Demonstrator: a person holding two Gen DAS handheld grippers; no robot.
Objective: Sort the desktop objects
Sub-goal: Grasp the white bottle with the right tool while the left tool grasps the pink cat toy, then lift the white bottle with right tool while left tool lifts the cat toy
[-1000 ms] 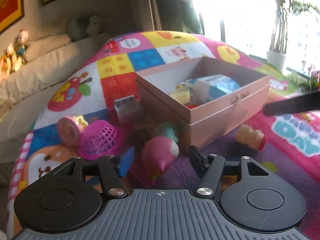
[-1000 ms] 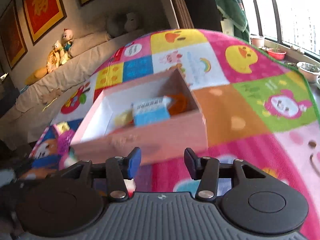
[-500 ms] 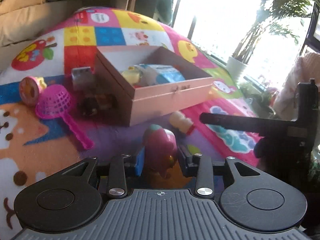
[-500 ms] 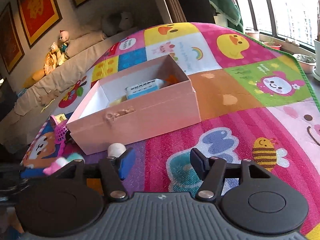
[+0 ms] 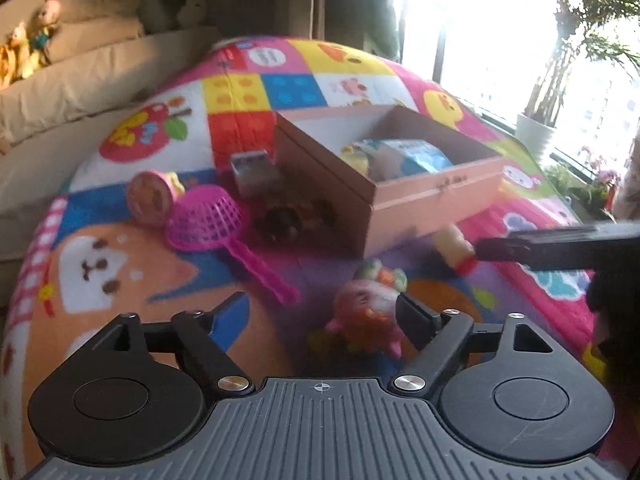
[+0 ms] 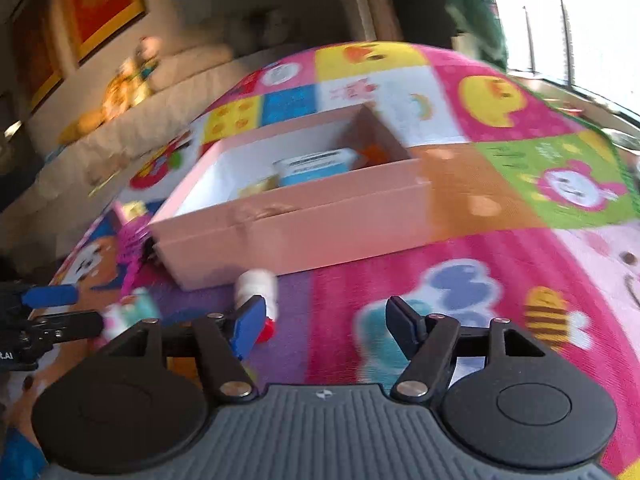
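Note:
A pink open box point(image 5: 436, 196) on the play mat holds a blue-white carton point(image 5: 416, 156) and a yellow item. My left gripper point(image 5: 320, 312) is open; a pink doll toy point(image 5: 368, 312) lies on the mat just inside its right finger. My right gripper point(image 6: 324, 320) is open and empty; a small cream bottle with a red cap point(image 6: 258, 288) lies just past its left finger, in front of the box point(image 6: 304, 216). In the left wrist view the bottle point(image 5: 456, 244) lies at the tip of the right gripper.
A magenta toy strainer point(image 5: 216, 220), a round pink toy point(image 5: 150, 198), a grey block point(image 5: 254, 172) and a dark object point(image 5: 280, 220) lie left of the box. A sofa with plush toys point(image 5: 32, 44) stands behind. Potted plants point(image 5: 536, 132) line the window.
My left gripper opened and let the pink doll down onto the mat. The right gripper moved closer to the cream bottle.

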